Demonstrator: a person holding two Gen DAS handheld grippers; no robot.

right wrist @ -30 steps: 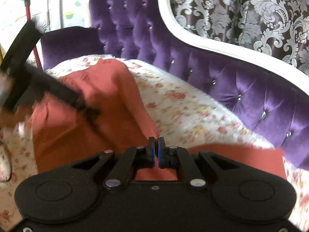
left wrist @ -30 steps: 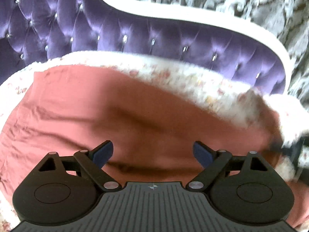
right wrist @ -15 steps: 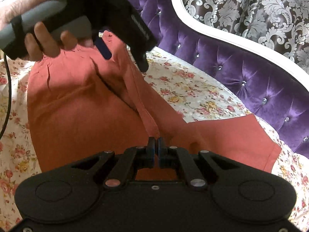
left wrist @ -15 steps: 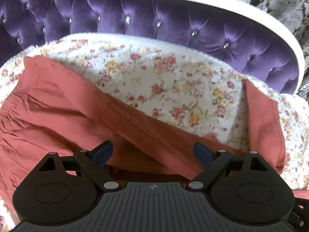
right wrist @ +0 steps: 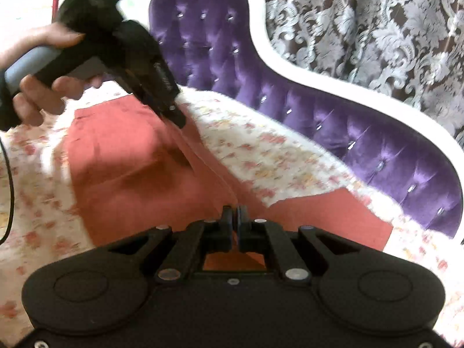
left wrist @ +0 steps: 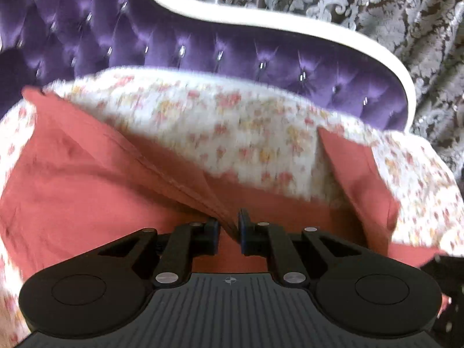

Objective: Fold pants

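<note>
- The person's left hand is gripping the grey handle of the left gripper at the far left of the right wrist view, angling its tip down onto the far edge of the pants.
- The left gripper's jaws have just been closing and are now sitting narrow, with a seamed fold of the rust-red fabric running up between the pads; the pads look to be pinching it.
- The pants are lying spread on the floral cover of the seat, one leg stretching off to the right towards the purple tufted backrest.
- The right gripper is sitting nearly closed on the near edge of the same fabric, a thin layer of the pants caught between its pads.
- A patterned curtain is hanging behind the white-trimmed backrest at the right.
</note>
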